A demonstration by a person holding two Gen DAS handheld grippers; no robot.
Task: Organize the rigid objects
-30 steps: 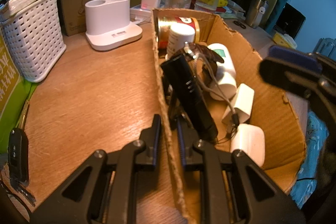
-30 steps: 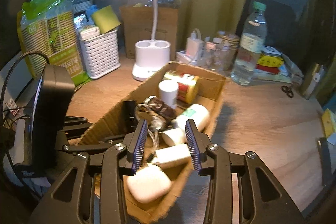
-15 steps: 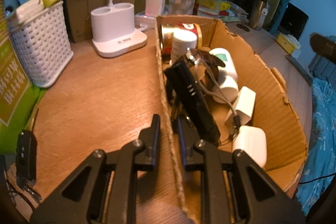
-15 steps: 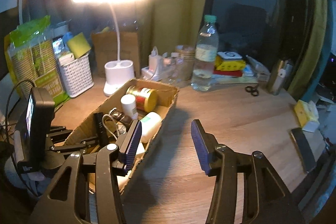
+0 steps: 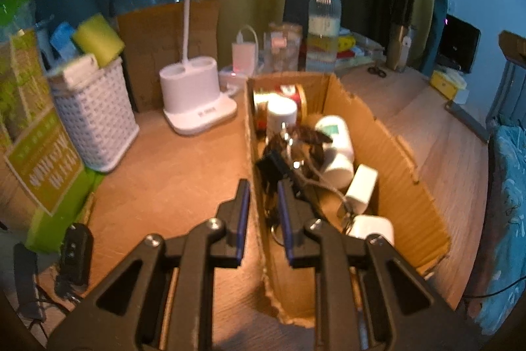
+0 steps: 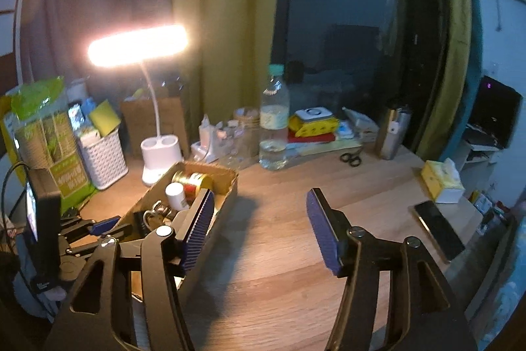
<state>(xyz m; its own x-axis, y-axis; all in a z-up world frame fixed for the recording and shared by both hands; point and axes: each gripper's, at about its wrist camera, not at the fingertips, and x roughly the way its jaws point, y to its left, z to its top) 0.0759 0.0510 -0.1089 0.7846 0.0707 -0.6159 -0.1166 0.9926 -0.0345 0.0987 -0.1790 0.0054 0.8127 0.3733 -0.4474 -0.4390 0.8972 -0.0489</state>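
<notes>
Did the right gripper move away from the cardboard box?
Yes. The right gripper has swung up and rightward off the cardboard box, now low on the left; it now faces bare desk. Its jaws have just been opening, with nothing between them.

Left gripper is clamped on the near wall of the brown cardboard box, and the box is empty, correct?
Not empty. The left wrist view shows the left gripper clamped on the brown cardboard box wall, but the box holds a white charger, white bottles and a tin.
</notes>
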